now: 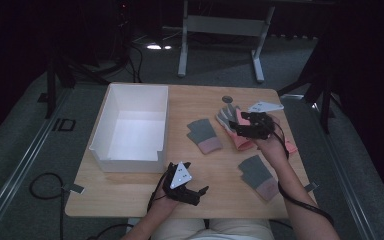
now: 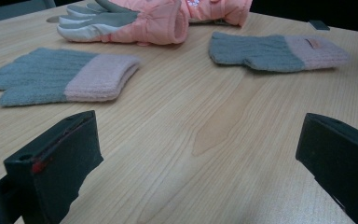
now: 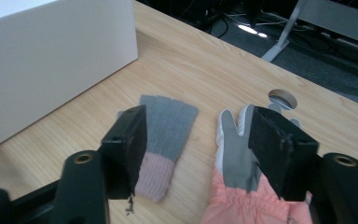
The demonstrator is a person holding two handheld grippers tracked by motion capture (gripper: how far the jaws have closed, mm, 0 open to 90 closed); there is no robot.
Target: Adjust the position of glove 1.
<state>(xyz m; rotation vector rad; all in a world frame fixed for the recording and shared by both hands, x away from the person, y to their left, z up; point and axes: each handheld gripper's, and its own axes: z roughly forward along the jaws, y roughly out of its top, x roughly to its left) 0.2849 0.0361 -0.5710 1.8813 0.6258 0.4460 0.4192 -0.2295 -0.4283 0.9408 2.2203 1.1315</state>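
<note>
A pink ski glove (image 1: 225, 116) (image 3: 235, 161) with grey and white fingers lies at the table's back right. My right gripper (image 1: 234, 127) (image 3: 198, 140) hovers over its cuff end with the jaws apart and nothing pinched between them; its right jaw stands above the glove's palm. A grey knit glove with a pink cuff (image 1: 204, 135) (image 3: 165, 135) lies just left of it. A second knit glove (image 1: 258, 175) (image 2: 279, 51) lies nearer, by the right forearm. My left gripper (image 1: 200, 196) (image 2: 196, 154) rests open near the front edge, over bare wood.
A white open box (image 1: 130, 150) (image 3: 51, 60) stands on the left half of the table. A round cable hole (image 1: 227, 99) (image 3: 282, 99) sits at the back edge. A second pink glove (image 2: 219, 9) lies behind the first. Bare wood lies between the box and the gloves.
</note>
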